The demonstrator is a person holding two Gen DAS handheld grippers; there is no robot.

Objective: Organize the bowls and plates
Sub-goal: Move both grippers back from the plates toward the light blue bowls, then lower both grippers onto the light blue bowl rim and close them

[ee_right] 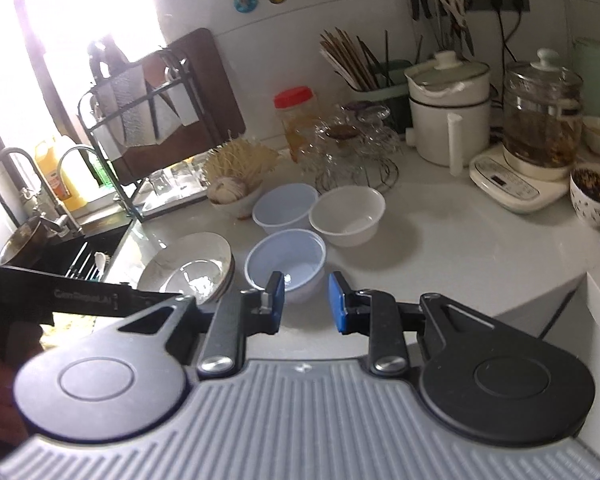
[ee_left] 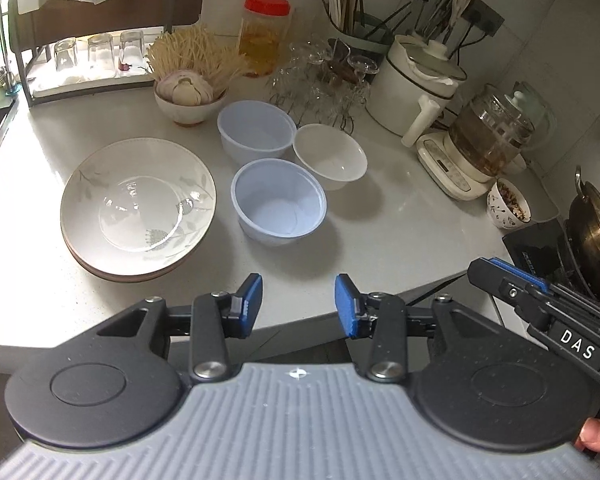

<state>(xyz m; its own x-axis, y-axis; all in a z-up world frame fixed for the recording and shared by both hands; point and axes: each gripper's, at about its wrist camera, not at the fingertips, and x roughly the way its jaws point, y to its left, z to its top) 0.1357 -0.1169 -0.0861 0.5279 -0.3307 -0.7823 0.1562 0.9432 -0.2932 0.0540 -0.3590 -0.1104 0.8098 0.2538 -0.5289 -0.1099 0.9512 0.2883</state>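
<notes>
Left wrist view only: dark metal wok [ee_left: 596,236] at the counter's right end, and the floral pattern inside the wide shallow white plates [ee_left: 138,200], stacked on the pale grey countertop [ee_left: 400,220]. Right wrist view only: sink with curved steel faucet [ee_right: 74,160] at left, dark dish rack [ee_right: 140,120] behind it.

Both views: near pale blue plastic bowl [ee_left: 278,200], far pale blue plastic bowl [ee_left: 256,132] and plain white bowl [ee_left: 330,156] clustered close together, right of the plates.

Left gripper [ee_left: 299,306]: blue pads apart, nothing between them, hovering over the counter's near edge. Right gripper [ee_right: 306,302]: pads apart, holding nothing, just short of the near blue bowl.
</notes>
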